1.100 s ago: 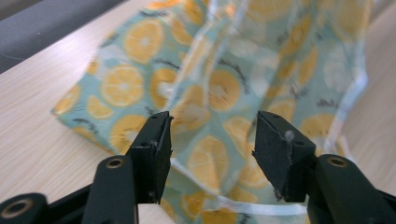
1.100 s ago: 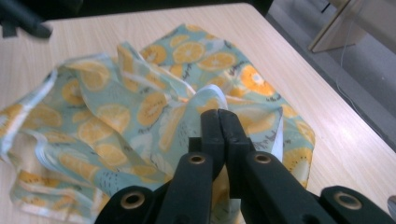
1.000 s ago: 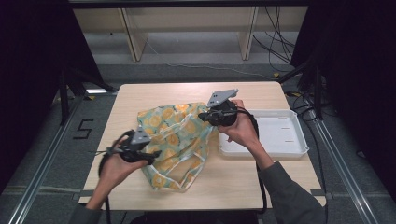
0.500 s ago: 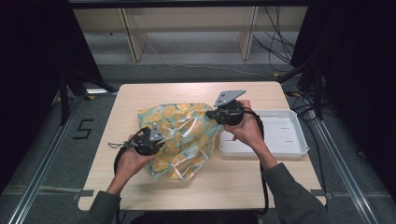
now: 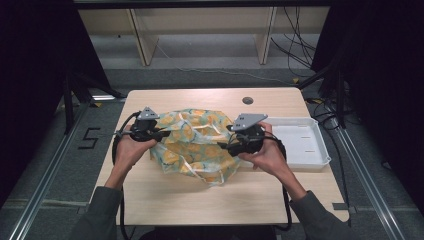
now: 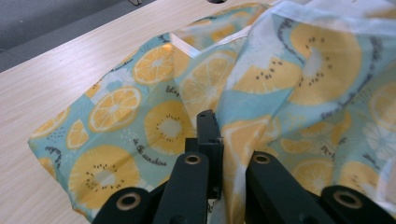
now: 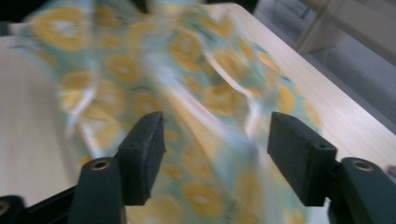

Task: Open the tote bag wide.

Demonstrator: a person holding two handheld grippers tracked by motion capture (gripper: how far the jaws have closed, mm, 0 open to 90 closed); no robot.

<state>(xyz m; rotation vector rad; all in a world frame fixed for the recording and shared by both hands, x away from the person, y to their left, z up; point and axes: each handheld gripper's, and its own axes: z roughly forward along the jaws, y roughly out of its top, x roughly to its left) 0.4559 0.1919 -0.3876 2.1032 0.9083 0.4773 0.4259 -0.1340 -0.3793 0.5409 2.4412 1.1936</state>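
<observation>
Left gripper [image 6: 219, 154]: jaws pinched together on a fold of the fruit-print cloth [image 6: 289, 84], fabric trapped between the black pads. Right gripper [image 7: 215, 158]: jaws wide apart, cloth lying between and beyond them, nothing clamped; this view is blurred, so contact with the fabric cannot be judged.

Cloth [image 5: 197, 145] sits crumpled at the middle of the table [image 5: 200, 97], bunched high, a loose corner trailing toward 5 o'clock. White tray [image 5: 305, 142] lies at 3 o'clock of the cloth, just beside it, nothing seen in it.

Step in hand, as I read it: handling the cloth to spread or fold it. One edge is secured at the 9 o'clock side; the 3 o'clock side awaits a grip.

Next move calls for: right gripper [image 5: 245, 140] to close on an edge or corner of the cloth rather than a mid-panel bulge, then both to draw apart so the fabric flattens. Risk: catching a double layer, which would leave a twist.

Pose, high view: both forearms enter from 6 o'clock. Left hand [image 5: 131, 150] wraps the left gripper [image 5: 150, 132] at the cloth's 9 o'clock edge, jaws pointing toward 3 o'clock. Right hand [image 5: 267, 152] holds its gripper at the 3 o'clock edge, jaws pointing toward 9 o'clock, grey plate uppermost. The grippers face each other across the heap.
</observation>
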